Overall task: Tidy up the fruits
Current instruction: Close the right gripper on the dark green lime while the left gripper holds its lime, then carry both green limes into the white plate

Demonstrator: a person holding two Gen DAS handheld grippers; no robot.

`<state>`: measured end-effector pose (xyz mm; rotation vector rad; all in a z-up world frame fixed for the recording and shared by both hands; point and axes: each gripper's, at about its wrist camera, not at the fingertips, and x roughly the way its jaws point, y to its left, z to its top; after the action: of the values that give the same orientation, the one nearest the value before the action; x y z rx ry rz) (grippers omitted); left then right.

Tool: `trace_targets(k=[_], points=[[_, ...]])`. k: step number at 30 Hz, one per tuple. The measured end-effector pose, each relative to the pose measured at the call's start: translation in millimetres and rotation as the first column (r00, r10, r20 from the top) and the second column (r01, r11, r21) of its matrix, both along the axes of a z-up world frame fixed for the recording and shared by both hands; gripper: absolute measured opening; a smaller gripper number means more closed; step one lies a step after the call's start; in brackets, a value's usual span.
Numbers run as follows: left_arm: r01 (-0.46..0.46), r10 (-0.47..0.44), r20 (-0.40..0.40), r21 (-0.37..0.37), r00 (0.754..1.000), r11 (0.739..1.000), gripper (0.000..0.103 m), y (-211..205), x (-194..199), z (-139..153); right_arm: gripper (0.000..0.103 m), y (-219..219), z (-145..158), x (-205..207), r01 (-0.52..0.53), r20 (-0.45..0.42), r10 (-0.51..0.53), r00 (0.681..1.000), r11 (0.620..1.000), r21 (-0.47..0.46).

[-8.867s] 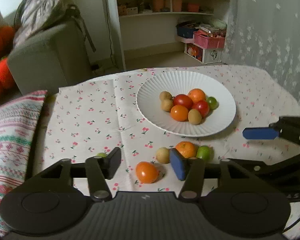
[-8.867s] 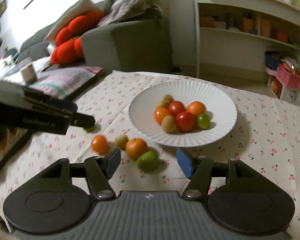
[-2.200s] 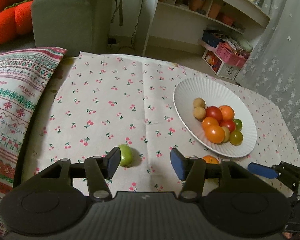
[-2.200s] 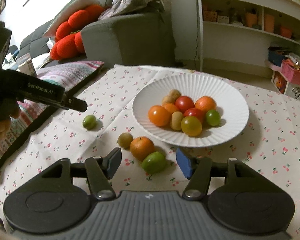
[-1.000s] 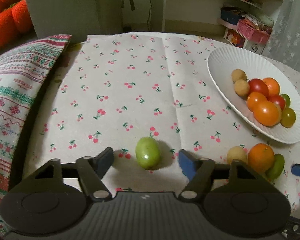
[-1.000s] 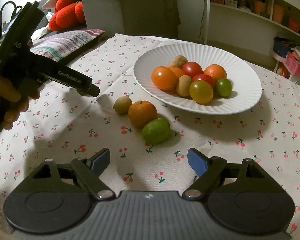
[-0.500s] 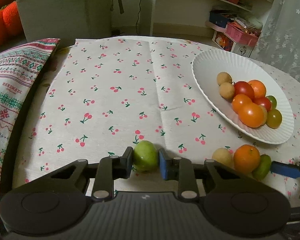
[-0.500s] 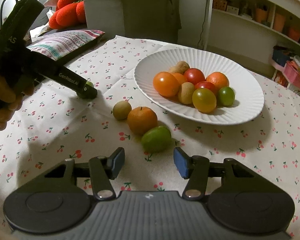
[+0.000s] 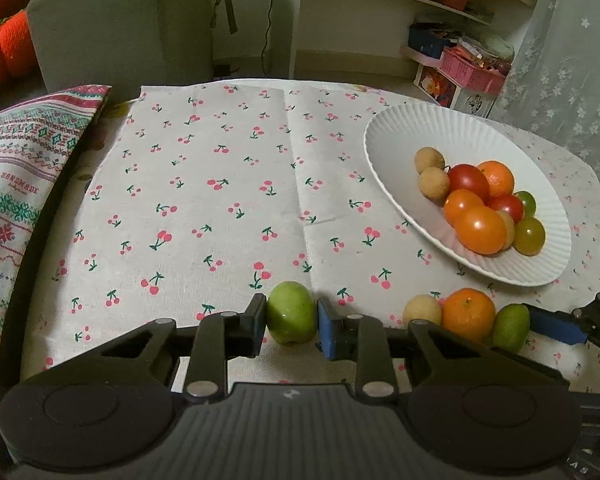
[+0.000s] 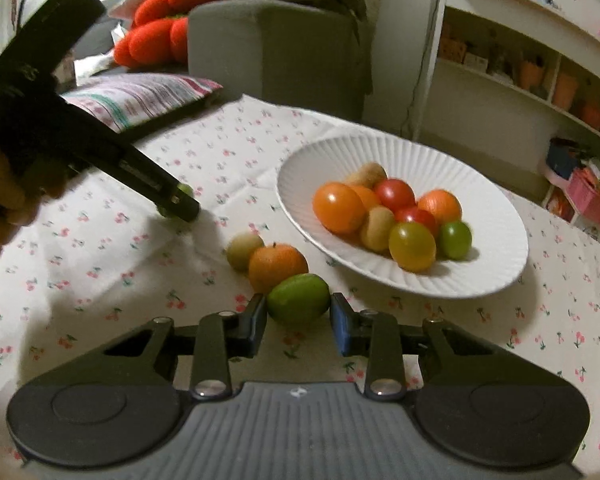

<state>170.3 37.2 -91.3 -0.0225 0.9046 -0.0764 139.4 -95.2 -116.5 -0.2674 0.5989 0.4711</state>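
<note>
On the cherry-print cloth, my left gripper (image 9: 291,320) is shut on a round green fruit (image 9: 291,317), pads pressed to both sides. My right gripper (image 10: 299,318) is closing around an oval green fruit (image 10: 298,304); its pads stand close on either side, with a sliver of gap at the blue one. That fruit touches an orange (image 10: 278,266), with a tan fruit (image 10: 244,250) behind it. The white ribbed plate (image 10: 380,148) holds several tomatoes and small fruits. In the right wrist view, a hand (image 10: 0,200) holds the left gripper (image 10: 178,200) at left.
A striped pillow (image 9: 16,168) lies along the table's left edge, with a grey sofa (image 9: 120,28) behind it. White shelves (image 9: 420,0) and a pink basket (image 9: 474,68) stand beyond the far edge. A curtain hangs at right.
My left jaws came together on the round green fruit. My right gripper moved up to the oval green fruit and its jaws narrowed around it. An orange tomato from the cloth now lies in the plate.
</note>
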Motion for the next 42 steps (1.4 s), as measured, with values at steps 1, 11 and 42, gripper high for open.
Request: trace_targets(k=[1,11,42], points=[[0.001,-0.001,0.001,0.001,1.000,1.000,0.012,-0.2,-0.3,0.3,0.031,0.3,-0.2,-0.1,0.000,0.000,0.000,1.000,1.000,-0.002],[0.010,-0.010,0.014,0.014,1.000,1.000,0.012,-4.7,-2.0,4.2,0.031,-1.2,1.2,-3.7,0.003,0.007,-0.004,1.000,1.000,0.024],[0.065,-0.068,0.086,0.038,0.994,0.997,0.012,-26.4,-7.4,23.8,0.031,2.0,34.5,-16.8,-0.040,0.097,0.031,0.995,0.995,0.096]])
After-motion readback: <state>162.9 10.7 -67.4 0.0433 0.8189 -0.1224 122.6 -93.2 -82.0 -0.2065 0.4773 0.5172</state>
